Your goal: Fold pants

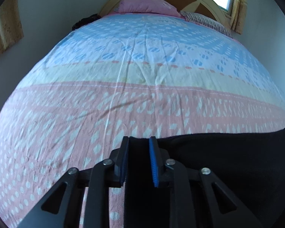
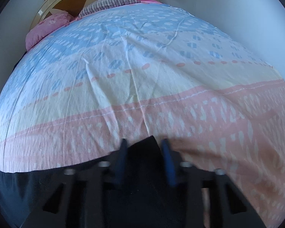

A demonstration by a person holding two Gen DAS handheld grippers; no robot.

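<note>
the left gripper has black pants cloth between its parted blue fingers, the dark mass running off to the lower right of that frame. the right gripper is blurred, fingers also apart with a pants corner between them, cloth trailing lower left. so the long edge spans between both hands, low across the bedspread; whether either really pinches, i cannot tell

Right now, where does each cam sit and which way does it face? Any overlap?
Left wrist: on the left gripper, low over the bedspread, facing the headboard; own blue-padded fingers straddle the black pants.
Right wrist: on the right gripper, same heading, blurred; fingers around a pants edge.
Shared: pants, bedspread, pink pillow, striped pillow, headboard.
</note>
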